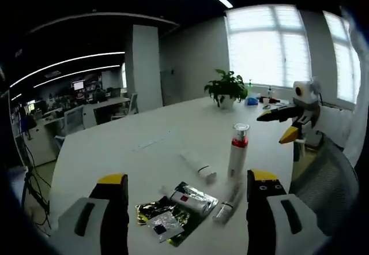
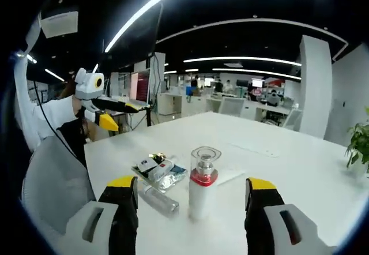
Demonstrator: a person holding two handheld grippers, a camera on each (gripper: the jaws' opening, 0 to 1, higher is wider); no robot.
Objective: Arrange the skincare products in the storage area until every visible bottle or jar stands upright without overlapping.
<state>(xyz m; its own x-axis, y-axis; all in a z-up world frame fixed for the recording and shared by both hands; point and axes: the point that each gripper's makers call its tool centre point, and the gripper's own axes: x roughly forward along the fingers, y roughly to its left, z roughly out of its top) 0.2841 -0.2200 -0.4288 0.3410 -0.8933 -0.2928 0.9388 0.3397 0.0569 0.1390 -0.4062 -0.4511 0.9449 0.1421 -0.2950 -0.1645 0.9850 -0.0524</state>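
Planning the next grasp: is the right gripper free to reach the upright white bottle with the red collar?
Probably yes: the right gripper is open, the white bottle with the red collar stands between its jaws, nothing between them.

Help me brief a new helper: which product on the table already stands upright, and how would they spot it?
On the white table, near the foil packets, find the white bottle. It has a red band and a clear cap, and alone stands upright; the tubes beside it lie flat.

Left tool (image 1: 187,194) and right tool (image 2: 191,200), both agape, empty.
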